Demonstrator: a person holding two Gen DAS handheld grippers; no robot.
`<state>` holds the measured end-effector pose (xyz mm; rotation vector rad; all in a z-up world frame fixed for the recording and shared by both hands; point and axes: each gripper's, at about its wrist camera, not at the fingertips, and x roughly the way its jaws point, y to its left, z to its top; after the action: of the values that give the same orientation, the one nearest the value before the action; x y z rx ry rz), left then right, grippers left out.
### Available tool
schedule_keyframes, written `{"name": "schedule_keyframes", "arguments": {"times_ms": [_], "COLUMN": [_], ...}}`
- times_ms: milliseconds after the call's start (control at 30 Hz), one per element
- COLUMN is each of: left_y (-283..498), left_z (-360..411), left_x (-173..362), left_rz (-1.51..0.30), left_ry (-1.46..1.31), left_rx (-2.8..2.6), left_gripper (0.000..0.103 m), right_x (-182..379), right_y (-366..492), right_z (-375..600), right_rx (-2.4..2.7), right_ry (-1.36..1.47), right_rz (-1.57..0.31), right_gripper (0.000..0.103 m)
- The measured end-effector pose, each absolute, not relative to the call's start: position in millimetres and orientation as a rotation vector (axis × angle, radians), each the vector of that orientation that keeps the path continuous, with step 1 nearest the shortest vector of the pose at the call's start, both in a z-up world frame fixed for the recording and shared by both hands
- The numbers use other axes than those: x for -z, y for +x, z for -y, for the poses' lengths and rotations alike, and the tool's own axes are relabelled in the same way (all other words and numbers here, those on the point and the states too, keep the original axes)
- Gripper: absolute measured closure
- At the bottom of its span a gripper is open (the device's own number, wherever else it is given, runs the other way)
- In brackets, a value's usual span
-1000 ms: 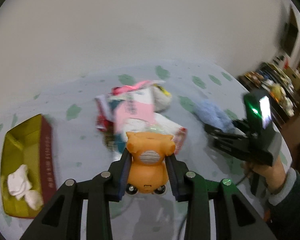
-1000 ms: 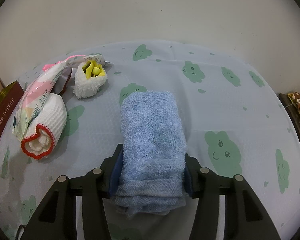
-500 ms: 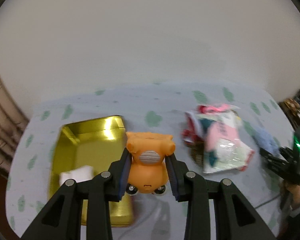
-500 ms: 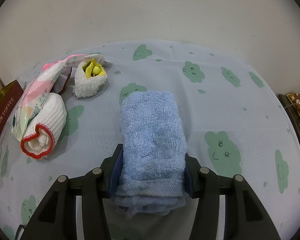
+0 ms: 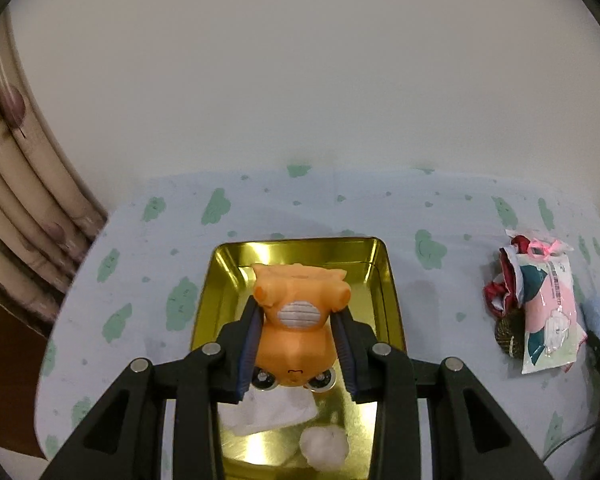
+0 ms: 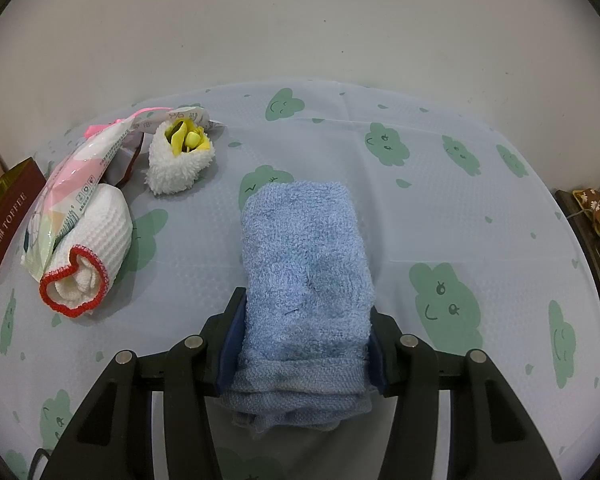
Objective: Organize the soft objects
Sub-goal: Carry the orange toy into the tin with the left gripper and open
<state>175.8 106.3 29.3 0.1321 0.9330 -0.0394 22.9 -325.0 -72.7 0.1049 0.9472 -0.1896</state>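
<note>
**Orange toy over the tin, blue towel gripped**

The left gripper (image 5: pixel 296 324) clamps an orange toy (image 5: pixel 298 320) above the gold tin (image 5: pixel 392 292), near the table's left edge. The right gripper (image 6: pixel 306 320) squeezes a folded blue towel (image 6: pixel 304 256) at the tablecloth's (image 6: pixel 460 220) near edge.

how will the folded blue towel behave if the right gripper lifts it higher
The blue towel looks floppy: its layers already sag below the right gripper, so the free end would probably droop. Its fuzzy pile likely resists slipping, and it seems light.
</note>
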Motion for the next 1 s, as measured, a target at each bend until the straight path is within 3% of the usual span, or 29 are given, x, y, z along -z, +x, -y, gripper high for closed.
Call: {"name": "schedule_keyframes", "arguments": {"times_ms": [1000], "left_y": [214], "left_z": [-139], "left_x": [23], "left_rz": [-1.017], "left_ry": [0.146], "left_rx": [-0.065], "left_gripper": [0.064], "right_x": [73], "right_y": [23], "right_z": [325], "right_rx": [0.192], "right_ry": [0.101], "right_rz": [-0.948], "right_gripper": [0.054]}}
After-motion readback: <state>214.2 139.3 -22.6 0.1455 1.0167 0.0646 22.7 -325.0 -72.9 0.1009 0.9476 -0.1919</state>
